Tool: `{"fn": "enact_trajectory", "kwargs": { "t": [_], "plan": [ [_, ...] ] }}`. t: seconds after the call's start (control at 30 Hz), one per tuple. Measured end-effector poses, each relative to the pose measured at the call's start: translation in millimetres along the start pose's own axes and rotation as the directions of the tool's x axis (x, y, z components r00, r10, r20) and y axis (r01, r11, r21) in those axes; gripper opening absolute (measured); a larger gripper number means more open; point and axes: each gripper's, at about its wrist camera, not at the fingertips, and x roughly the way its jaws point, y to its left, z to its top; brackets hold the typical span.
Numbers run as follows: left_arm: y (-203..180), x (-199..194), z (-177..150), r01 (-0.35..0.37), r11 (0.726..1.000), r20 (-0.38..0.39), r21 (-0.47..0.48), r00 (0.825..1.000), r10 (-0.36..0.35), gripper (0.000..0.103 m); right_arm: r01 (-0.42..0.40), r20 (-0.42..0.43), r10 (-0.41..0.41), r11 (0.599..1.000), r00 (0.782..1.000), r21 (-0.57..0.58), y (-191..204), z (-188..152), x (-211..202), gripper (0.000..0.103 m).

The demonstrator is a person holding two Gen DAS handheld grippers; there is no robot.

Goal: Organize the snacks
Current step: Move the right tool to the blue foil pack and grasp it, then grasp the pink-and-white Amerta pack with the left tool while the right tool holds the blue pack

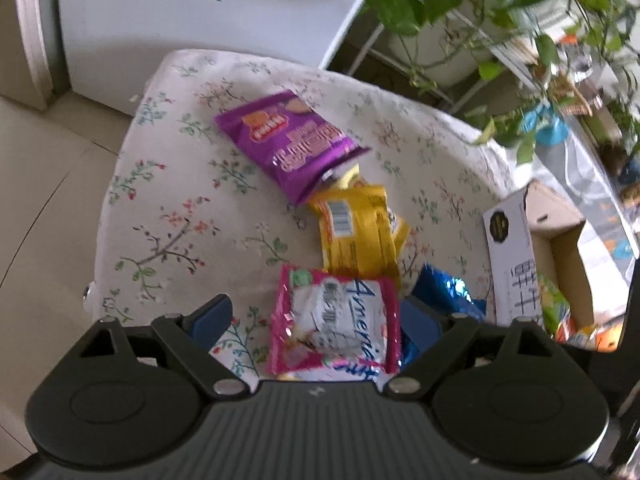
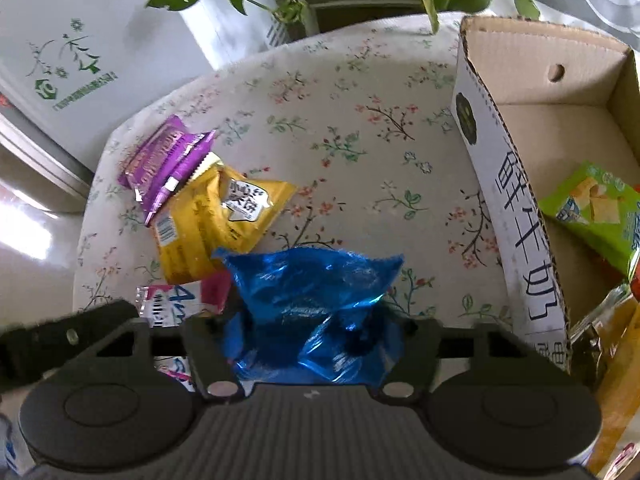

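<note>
Snack packets lie on a floral cushion (image 1: 180, 200): a purple packet (image 1: 288, 140), a yellow packet (image 1: 356, 232), a pink-and-white packet (image 1: 336, 324) and a blue foil packet (image 1: 448, 292). My left gripper (image 1: 320, 320) is open, its fingers either side of the pink-and-white packet. My right gripper (image 2: 312, 324) is shut on the blue foil packet (image 2: 312, 292). The purple packet (image 2: 164, 160), yellow packet (image 2: 216, 216) and pink-and-white packet (image 2: 176, 300) show to its left. A cardboard box (image 2: 516, 216) at right holds a green packet (image 2: 592, 208).
The cardboard box (image 1: 516, 264) stands at the cushion's right edge. A white appliance (image 1: 180, 12) stands behind the cushion, with potted plants (image 1: 500, 8) at the back right. Tiled floor (image 1: 36, 184) lies to the left.
</note>
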Motion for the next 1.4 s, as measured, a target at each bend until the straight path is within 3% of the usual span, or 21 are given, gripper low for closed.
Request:
{"fn": "enact_trajectory", "kwargs": {
  "t": [0.57,0.9,1.0,1.13,1.4],
  "plan": [
    [-26,33,-11,-0.024,0.998,-0.036,0.061,0.999,0.026,0.094,0.001,0.076,-0.007,0.997,0.997,0.079,-18,7,-25,0.057],
    [-40,47,-18,-0.101,0.984,0.027,0.147,0.995,0.098,0.100,0.000,0.098,-0.007,0.997,0.995,0.074,-21,7,-32,0.058],
    [-38,45,-18,-0.115,0.985,0.053,0.131,0.993,0.109,0.092,-0.006,0.097,-0.001,0.997,0.995,0.075,-22,6,-33,0.058],
    [-34,39,-18,-0.089,0.986,0.064,0.138,0.995,0.080,0.069,-0.012,0.102,0.005,0.997,0.995,0.072,-22,5,-36,0.058],
    [-27,31,-19,-0.075,0.990,0.067,0.116,0.995,0.068,0.060,-0.015,0.102,0.008,0.998,0.995,0.067,-21,5,-36,0.058]
  ]
}}
